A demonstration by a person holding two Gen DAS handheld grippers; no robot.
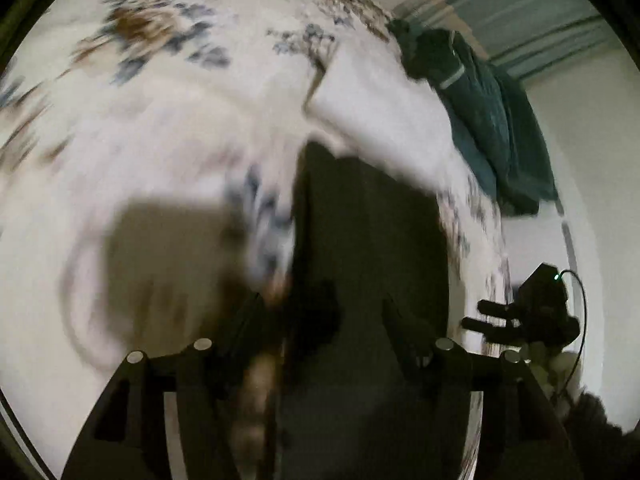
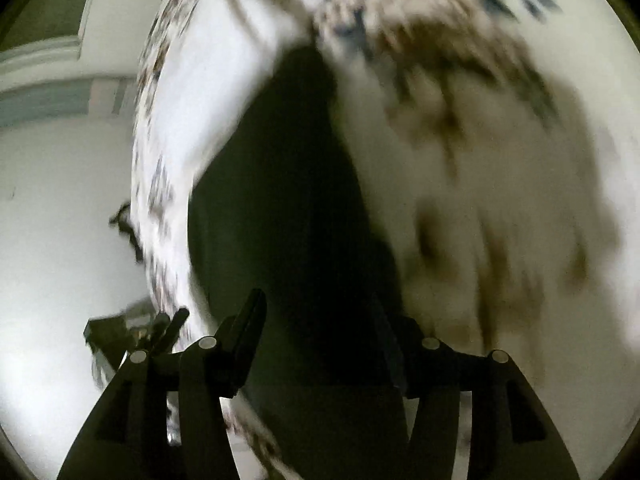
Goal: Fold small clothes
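- Laid out flat on the white bed cover (image 1: 180, 120) patterned with blue and brown flowers: a small black cloth garment (image 1: 368, 220), stretching away from both cameras.
- Poised low over its near end and pointing steeply down: the left gripper (image 1: 328, 312) and the right gripper (image 2: 320, 312), side by side.
- Jaws of both standing about half apart, with dark cloth beneath the gap but nothing seen pinched between the pads; heavily blurred in both views.
- Heaped at the far corner of the bed, well apart from the work: a rumpled teal pile of clothing (image 1: 480, 112).
- Judged to be between grips in a fold of the black garment, with no layer lifted.
- Called for next, most likely: closing each pair of jaws on an edge of the cloth, then lifting together and carrying it over evenly, to keep the fold square and avoid catching the bed cover underneath.
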